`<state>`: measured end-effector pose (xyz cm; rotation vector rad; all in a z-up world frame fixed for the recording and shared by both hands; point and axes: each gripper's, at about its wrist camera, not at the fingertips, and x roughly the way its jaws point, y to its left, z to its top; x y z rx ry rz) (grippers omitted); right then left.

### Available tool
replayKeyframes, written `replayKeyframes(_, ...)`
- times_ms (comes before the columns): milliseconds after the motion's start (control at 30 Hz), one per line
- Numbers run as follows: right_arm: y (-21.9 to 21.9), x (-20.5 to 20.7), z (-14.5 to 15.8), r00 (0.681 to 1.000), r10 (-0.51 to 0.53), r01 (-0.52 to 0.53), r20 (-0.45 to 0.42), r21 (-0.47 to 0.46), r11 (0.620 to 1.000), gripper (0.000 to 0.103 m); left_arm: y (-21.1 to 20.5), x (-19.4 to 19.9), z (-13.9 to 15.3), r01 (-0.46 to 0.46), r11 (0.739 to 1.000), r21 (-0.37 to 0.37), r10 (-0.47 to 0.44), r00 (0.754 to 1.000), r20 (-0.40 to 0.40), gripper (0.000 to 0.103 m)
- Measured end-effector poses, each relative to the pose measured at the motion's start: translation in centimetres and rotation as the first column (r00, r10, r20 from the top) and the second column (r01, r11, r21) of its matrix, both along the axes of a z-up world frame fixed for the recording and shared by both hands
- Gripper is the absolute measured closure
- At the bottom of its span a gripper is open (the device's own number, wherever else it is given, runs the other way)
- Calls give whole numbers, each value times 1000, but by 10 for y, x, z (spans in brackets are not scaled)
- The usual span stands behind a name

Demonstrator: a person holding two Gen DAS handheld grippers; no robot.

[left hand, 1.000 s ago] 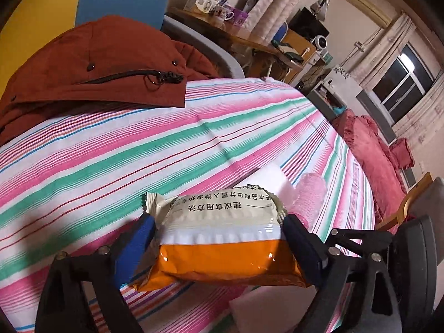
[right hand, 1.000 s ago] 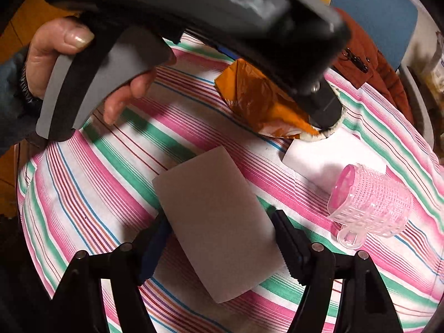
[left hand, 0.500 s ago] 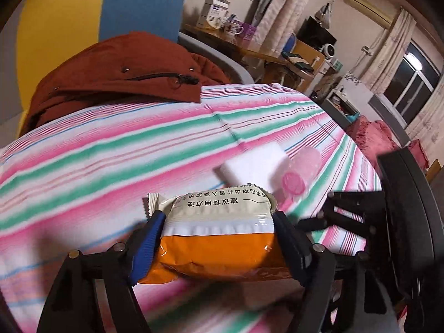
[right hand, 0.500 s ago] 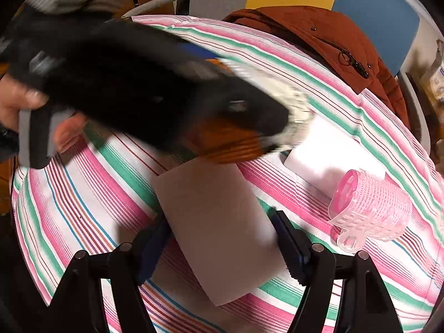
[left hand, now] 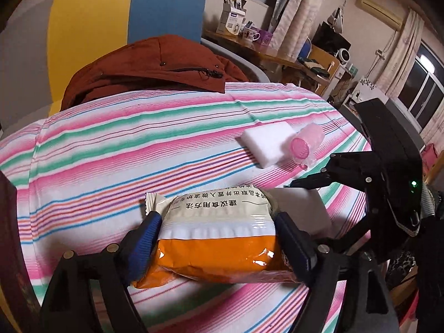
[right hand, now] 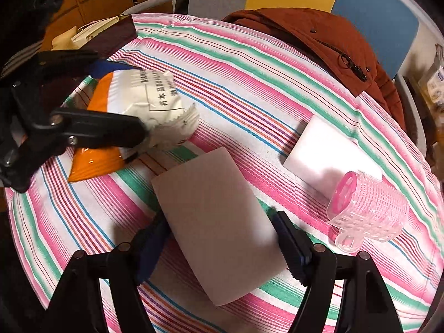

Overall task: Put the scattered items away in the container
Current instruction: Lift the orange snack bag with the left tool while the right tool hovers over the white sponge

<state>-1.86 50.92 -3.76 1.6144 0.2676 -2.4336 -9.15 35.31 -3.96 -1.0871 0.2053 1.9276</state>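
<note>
At the left of the striped cloth (right hand: 249, 63), the left gripper (left hand: 219, 238) pinches the orange-and-white packet (left hand: 219, 230), its jaws opening. The right gripper (right hand: 222, 238) straddles a flat white sponge (right hand: 216, 222), jaws spread beside its edges; grip uncertain. Farther right lie a second sponge (right hand: 327, 152) and a pink roller (right hand: 369, 211), touching

Your rig: two black claws, blue pads.
Left claw (left hand: 216, 242) and right claw (right hand: 222, 247) have black linkage arms, silver screws; the right's body shows a green light.
</note>
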Motion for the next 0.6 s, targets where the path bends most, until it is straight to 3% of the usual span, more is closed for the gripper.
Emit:
replayKeyframes(333, -16, -4, -4, 1000, -22, 22, 16, -21, 1000, 24, -5, 19, 0, 8, 1000, -5, -9, 999, -38, 15)
replayKeyframes(600, -16, -3, -1, 1000, -20, 21, 18, -16, 1000, 25, -13, 29, -9, 35, 999, -18, -36, 999, -27, 4)
